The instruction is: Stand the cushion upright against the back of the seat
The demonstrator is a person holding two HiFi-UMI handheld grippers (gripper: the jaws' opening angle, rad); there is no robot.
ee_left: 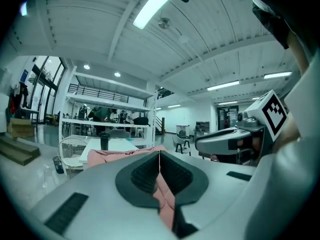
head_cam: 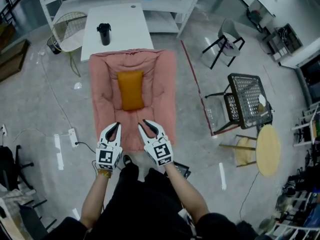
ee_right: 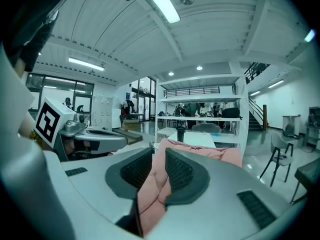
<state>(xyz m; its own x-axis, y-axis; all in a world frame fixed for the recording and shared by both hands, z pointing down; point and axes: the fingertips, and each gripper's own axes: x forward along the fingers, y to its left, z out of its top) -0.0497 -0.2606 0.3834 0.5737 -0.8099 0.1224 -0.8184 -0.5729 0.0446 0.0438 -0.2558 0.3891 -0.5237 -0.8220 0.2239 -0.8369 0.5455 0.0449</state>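
An orange cushion (head_cam: 130, 89) lies flat in the middle of a pink padded seat (head_cam: 102, 99) on the floor, in the head view. Both grippers are at the seat's near edge, side by side. My left gripper (head_cam: 114, 128) is shut, with a fold of the pink padding (ee_left: 165, 199) pinched between its pads. My right gripper (head_cam: 147, 125) is shut on a thicker fold of the same pink padding (ee_right: 155, 184). In the left gripper view the left gripper (ee_left: 159, 156) points level over the seat; the right gripper (ee_right: 159, 156) does likewise in its own view. The cushion is hidden in both gripper views.
Beyond the seat stands a white table (head_cam: 117, 26) with a black tumbler (head_cam: 104, 34), then white shelving (head_cam: 165, 6). A wire basket (head_cam: 67, 29) is at the left. At the right are a black mesh chair (head_cam: 247, 99) and a round wooden stool (head_cam: 268, 149). A power strip (head_cam: 73, 137) lies on the floor at the left.
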